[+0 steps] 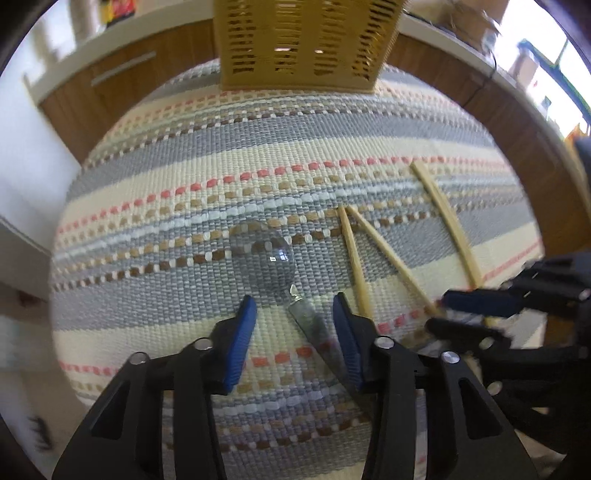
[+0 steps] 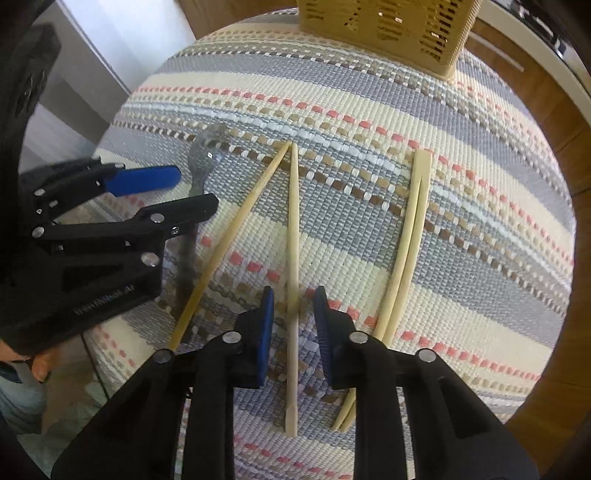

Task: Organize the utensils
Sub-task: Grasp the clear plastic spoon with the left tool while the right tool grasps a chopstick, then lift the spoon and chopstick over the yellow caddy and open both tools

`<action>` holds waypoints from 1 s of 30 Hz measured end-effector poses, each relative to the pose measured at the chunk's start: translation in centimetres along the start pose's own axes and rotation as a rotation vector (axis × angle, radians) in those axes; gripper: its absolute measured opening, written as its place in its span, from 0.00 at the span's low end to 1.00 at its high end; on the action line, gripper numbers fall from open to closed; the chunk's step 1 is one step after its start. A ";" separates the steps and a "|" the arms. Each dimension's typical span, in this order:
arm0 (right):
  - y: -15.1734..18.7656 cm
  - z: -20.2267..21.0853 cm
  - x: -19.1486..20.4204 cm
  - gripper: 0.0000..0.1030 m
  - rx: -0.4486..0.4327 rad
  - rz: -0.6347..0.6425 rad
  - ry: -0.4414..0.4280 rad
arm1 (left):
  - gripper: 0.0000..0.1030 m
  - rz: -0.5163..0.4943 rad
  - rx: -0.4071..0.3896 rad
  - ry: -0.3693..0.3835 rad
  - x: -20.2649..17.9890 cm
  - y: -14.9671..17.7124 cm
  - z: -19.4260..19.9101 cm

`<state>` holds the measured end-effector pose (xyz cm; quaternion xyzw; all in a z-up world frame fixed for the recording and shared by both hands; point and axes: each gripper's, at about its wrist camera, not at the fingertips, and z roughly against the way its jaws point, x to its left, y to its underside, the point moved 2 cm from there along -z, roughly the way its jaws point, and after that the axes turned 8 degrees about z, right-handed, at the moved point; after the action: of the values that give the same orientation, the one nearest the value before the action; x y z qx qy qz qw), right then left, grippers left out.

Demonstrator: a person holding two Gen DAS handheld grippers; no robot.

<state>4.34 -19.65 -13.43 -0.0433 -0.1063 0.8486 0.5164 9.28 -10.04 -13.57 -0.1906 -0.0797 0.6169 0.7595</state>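
A clear plastic spoon lies on the striped woven mat. My left gripper points down over it, jaws apart on either side of the handle, with the handle close to the right finger; I see no pad pressing. In the right wrist view my right gripper straddles one wooden chopstick, with a gap on both sides. A second chopstick slants to its left. A close pair of chopsticks lies to the right. The left gripper shows there over the spoon.
A tan slotted basket stands at the mat's far edge, also the basket in the right wrist view. Brown wood rims the mat. A person's hand shows at lower left. The two grippers work close side by side.
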 end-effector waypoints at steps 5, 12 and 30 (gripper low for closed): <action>-0.7 -0.6 0.0 0.04 0.009 0.010 0.037 | 0.16 -0.036 -0.008 -0.032 -1.0 -0.1 -0.4; -0.7 0.8 -1.7 0.04 -0.049 -0.054 -0.008 | 0.10 -0.065 -0.008 0.005 0.6 0.1 0.5; -1.8 12.5 -5.8 0.04 -0.481 -0.096 -0.116 | 0.10 0.039 -0.398 0.279 3.9 -4.6 13.2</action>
<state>6.28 -25.70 -1.12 -0.1110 -0.3366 0.7744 0.5242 9.61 -4.49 -0.12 -0.4214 -0.0904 0.5712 0.6985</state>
